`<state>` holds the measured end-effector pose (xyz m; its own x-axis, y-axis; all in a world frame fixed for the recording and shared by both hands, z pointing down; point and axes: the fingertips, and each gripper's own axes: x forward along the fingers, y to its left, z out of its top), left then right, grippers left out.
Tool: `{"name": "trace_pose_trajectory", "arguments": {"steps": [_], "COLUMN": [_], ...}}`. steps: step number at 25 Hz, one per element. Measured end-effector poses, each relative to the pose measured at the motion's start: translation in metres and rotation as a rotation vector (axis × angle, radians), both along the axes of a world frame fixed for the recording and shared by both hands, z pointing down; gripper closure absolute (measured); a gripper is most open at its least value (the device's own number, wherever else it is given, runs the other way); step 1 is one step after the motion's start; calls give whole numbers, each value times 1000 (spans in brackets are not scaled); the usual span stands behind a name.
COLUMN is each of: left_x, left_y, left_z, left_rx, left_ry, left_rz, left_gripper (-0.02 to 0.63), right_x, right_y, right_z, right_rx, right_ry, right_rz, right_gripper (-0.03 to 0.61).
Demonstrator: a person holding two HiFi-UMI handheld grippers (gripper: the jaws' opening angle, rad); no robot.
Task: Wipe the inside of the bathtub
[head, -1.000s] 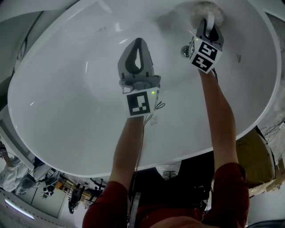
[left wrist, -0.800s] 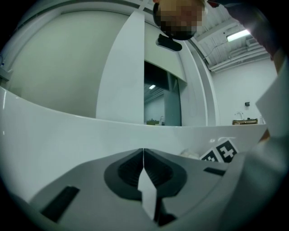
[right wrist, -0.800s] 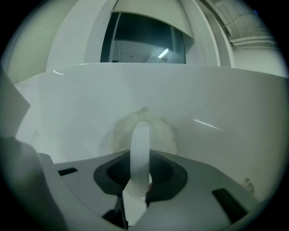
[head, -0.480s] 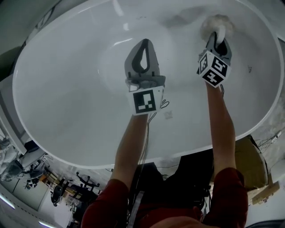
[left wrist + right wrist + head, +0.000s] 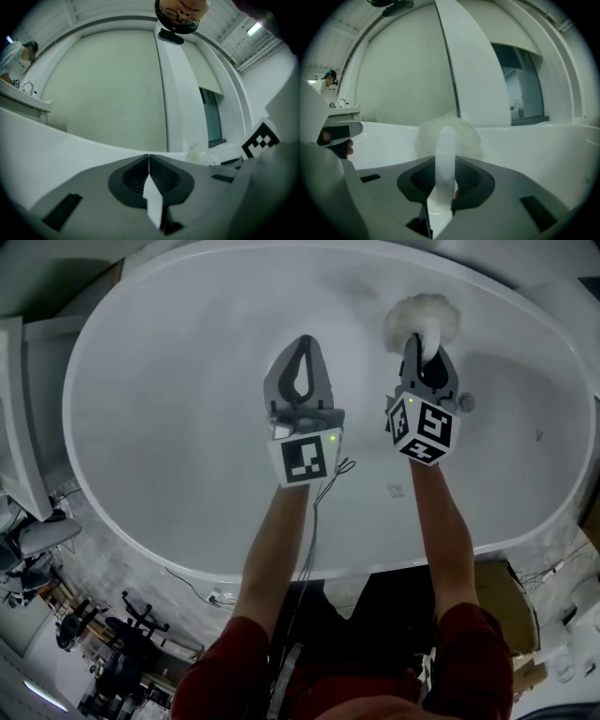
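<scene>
The white oval bathtub fills the head view. My right gripper is shut on the white handle of a fluffy white scrubber, whose head rests against the tub's far inner wall. In the right gripper view the scrubber puffs out just past the jaws. My left gripper hovers over the tub's middle, to the left of the right one, shut with nothing between its jaws; its tips meet in the left gripper view.
The chrome drain shows just right of the right gripper on the tub floor. Beyond the tub's near rim lie a cable and clutter on the floor. A white wall column rises behind the tub.
The right gripper has carried the scrubber leftward along the far wall, from right of the drain to left of it. The head view has shifted, showing more of the tub.
</scene>
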<state>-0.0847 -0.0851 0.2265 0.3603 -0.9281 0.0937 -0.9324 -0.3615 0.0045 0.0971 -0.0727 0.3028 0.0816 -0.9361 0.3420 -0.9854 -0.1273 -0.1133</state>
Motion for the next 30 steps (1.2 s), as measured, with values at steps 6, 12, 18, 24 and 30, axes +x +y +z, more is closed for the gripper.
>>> {"name": "trace_pose_trajectory", "arguments": {"steps": [6, 12, 18, 24, 30], "left_x": [-128, -218, -270, -249, -212], "left_y": [-20, -27, -28, -25, -24], "left_z": [-22, -29, -27, -32, -26], "left_rx": [28, 45, 44, 46, 41], "left_ry": [-9, -32, -13, -12, -15], "left_rz": [-130, -215, -275, -290, -252], "left_gripper": [597, 597, 597, 597, 597], "right_x": [-146, -257, -329, -312, -287], "right_y": [-53, -101, -159, -170, -164], "right_z": [-34, -45, -42, -47, -39], "right_rx": [69, 106, 141, 149, 152], "right_ry": [-5, 15, 84, 162, 193], "right_rz": [-182, -303, -388, -389, -414], "right_gripper": [486, 486, 486, 485, 486]}}
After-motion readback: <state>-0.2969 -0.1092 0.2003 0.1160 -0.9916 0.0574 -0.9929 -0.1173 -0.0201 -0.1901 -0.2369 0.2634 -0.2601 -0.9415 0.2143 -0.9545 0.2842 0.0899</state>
